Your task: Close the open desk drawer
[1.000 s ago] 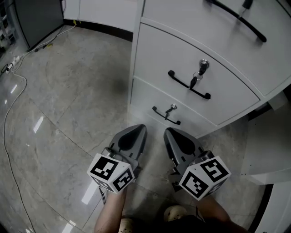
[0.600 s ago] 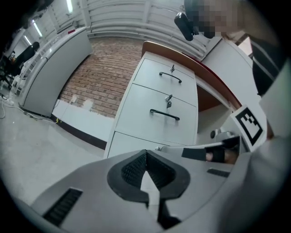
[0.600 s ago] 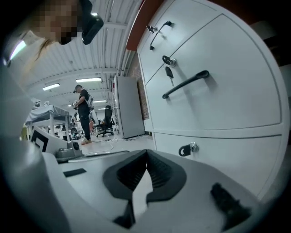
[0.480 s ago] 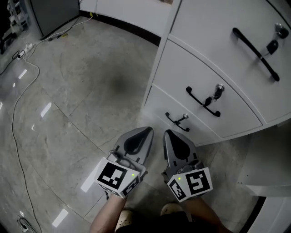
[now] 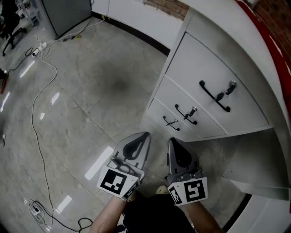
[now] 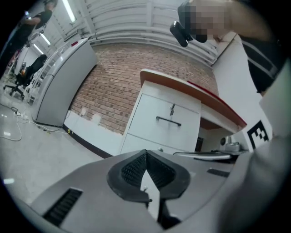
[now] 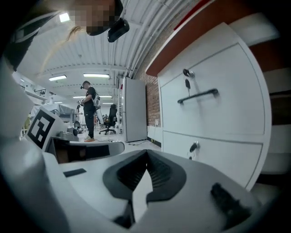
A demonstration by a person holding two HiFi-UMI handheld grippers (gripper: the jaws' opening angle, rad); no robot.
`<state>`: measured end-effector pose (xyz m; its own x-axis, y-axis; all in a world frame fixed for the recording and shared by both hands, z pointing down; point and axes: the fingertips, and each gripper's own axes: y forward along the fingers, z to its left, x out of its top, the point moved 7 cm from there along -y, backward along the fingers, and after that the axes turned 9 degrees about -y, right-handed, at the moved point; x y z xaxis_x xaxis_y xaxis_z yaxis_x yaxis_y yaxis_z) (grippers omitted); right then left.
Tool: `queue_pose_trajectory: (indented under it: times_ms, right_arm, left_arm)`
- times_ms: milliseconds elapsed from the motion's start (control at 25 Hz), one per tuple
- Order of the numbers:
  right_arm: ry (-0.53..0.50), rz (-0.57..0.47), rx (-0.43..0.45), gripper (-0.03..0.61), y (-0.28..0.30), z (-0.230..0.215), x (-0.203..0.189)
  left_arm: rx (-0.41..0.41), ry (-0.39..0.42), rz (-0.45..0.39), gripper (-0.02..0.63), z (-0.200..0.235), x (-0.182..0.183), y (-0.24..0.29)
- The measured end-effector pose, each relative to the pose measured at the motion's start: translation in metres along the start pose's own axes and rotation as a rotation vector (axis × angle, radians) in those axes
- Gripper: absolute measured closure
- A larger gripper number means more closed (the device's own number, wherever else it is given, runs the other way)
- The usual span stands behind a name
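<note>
The white drawer unit [image 5: 200,73] stands under the red-edged desk top [image 5: 268,41]. It has three drawer fronts with black handles, the top handle [image 5: 213,95] the largest, and a key hangs by each lock. All three fronts look flush. My left gripper [image 5: 145,135] and right gripper [image 5: 172,141] hover side by side over the floor in front of the lowest drawer [image 5: 171,123], apart from it. Both are shut with nothing between the pads. The unit [image 6: 166,120] shows ahead in the left gripper view above that gripper [image 6: 145,154]; its drawers [image 7: 209,118] fill the right of the right gripper view beyond that gripper [image 7: 146,154].
A white cable [image 5: 38,104] snakes across the shiny stone floor at left, with a power strip [image 5: 36,209] near the bottom. A grey cabinet [image 5: 68,11] stands at the back left. A white panel [image 5: 254,159] juts out right of the unit. A person [image 7: 89,111] stands far off.
Both grippers have risen, still shut and side by side. The drawer unit now looks smaller and lower down, and the desk top's red edge has come into view.
</note>
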<state>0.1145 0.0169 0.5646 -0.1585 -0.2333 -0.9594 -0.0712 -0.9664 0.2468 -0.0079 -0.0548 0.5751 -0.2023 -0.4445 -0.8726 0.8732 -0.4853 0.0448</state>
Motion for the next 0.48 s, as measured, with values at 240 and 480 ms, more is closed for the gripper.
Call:
queue_pose_trajectory:
  times_ms: [240, 480]
  right_arm:
    - [-0.009, 0.019, 0.026, 0.568, -0.041, -0.006, 0.086]
    - [0.060, 0.011, 0.043, 0.568, -0.071, -0.011, 0.168]
  left_arm:
    - [-0.006, 0.003, 0.020, 0.604, -0.060, 0.077, -0.024]
    - [-0.026, 0.057, 0.067, 0.604, -0.120, 0.149, -0.033]
